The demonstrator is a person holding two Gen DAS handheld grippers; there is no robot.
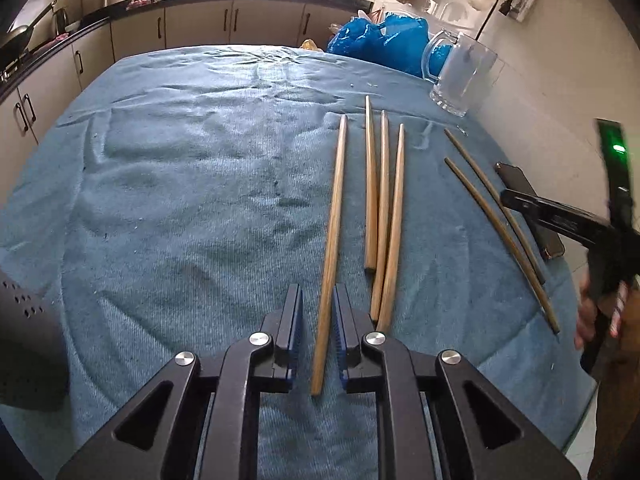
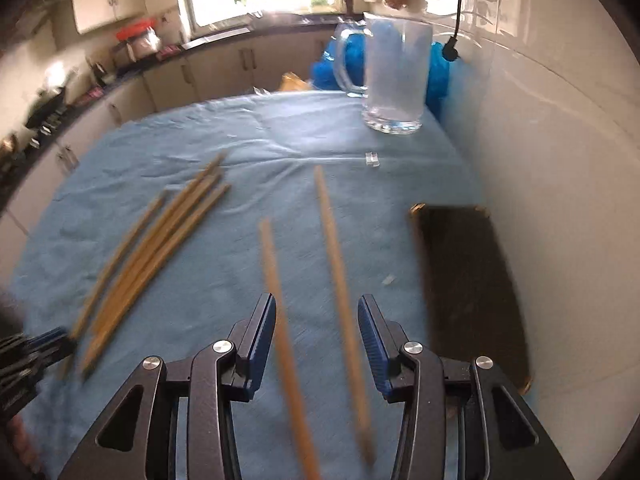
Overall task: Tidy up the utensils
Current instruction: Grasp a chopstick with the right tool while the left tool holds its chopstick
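Note:
Several wooden chopsticks lie on a blue cloth point(image 1: 180, 168). My left gripper point(image 1: 318, 304) is open, its jaws on either side of one light chopstick point(image 1: 334, 240) that lies on the cloth. Three more light chopsticks point(image 1: 382, 208) lie just to its right. Two darker chopsticks point(image 1: 496, 232) lie farther right. My right gripper point(image 2: 316, 320) is open above those two chopsticks point(image 2: 336, 264), which run between its jaws; the view is blurred. The right gripper also shows at the right edge of the left wrist view point(image 1: 560, 216). A glass mug point(image 1: 460, 76) stands at the far right.
A dark flat phone-like object point(image 2: 472, 288) lies by the white wall at the table's right edge. Blue plastic bags point(image 1: 380, 44) sit behind the mug point(image 2: 396, 76). Kitchen counters and cabinets run along the back and left.

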